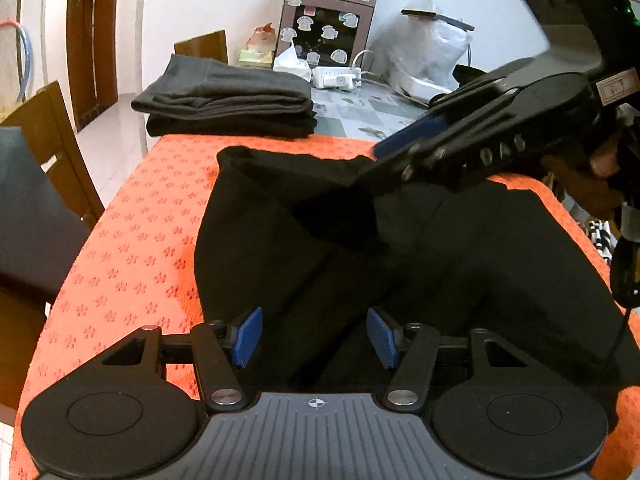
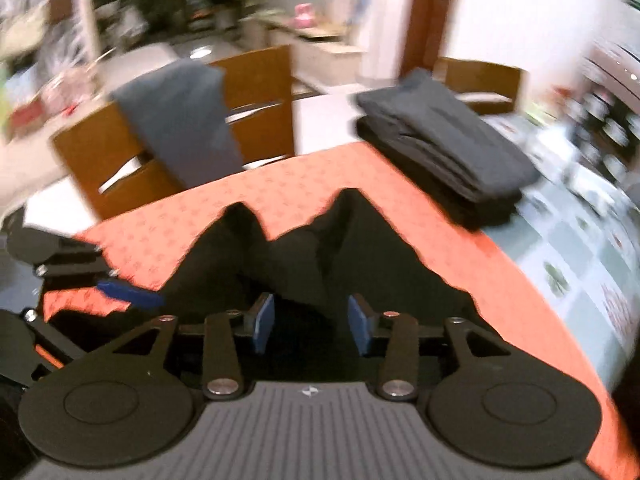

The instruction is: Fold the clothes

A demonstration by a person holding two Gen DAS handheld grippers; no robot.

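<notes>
- The black, soft cloth garment (image 1: 420, 248) lies on the orange towel-like mat with a small flower print (image 1: 132, 240) that covers the near part of the table. It is rumpled into ridges, so I judge it is mid-fold rather than laid flat.
- The left gripper (image 1: 315, 336) hangs low over the near edge of the garment, its blue ribbed pads apart and nothing between them; it looks placed to take a hem.
- The right gripper (image 2: 311, 322) also has its pads apart, with black cloth below and between them but not pinched. In the left view its arm reaches in from the right toward the far part of the garment.
- A stack of folded dark grey clothes (image 1: 228, 98) sits at the far edge of the mat, probably a finished pile kept out of the working area.
- A grey-blue cloth (image 2: 180, 120) hangs over a brown wooden chair back (image 2: 256, 92); whether it waits for folding I cannot tell.
- The black fabric swallows seams, so sleeves, legs or collar are unreadable. The right view is motion-blurred, and its background is unclear.
</notes>
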